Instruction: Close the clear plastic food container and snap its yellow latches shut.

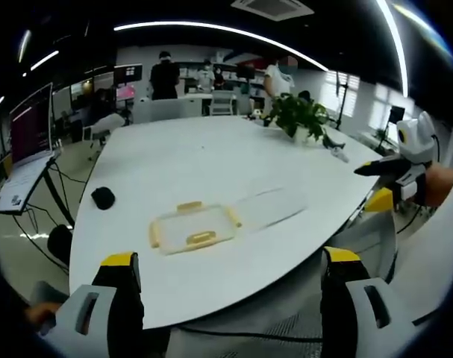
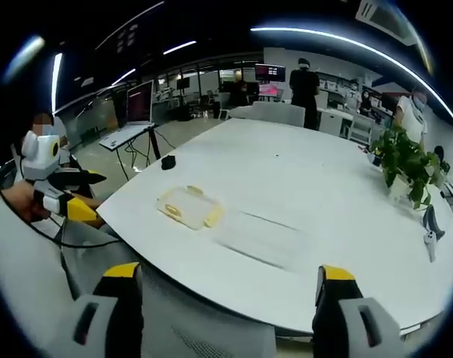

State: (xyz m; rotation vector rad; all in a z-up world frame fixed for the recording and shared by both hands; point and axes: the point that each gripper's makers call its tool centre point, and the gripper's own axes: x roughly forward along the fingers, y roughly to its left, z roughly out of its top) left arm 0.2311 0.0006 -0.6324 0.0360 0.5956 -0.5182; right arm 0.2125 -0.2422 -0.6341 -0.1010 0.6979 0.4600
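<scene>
Beyond both raised tools, well apart: container (image 1: 195, 228) on table (image 1: 211, 156).

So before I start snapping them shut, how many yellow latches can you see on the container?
3 in the left gripper view: one on the far edge, one on the left end, one on the near edge. The right end has a faint yellow strip, perhaps a fourth.

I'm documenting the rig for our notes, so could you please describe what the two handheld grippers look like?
Both the left gripper and right gripper have light grey bodies with slotted sides, black fingers and yellow tips. Seen side-on in the left gripper view, the right gripper has a white upper housing and a yellow lower block.
</scene>
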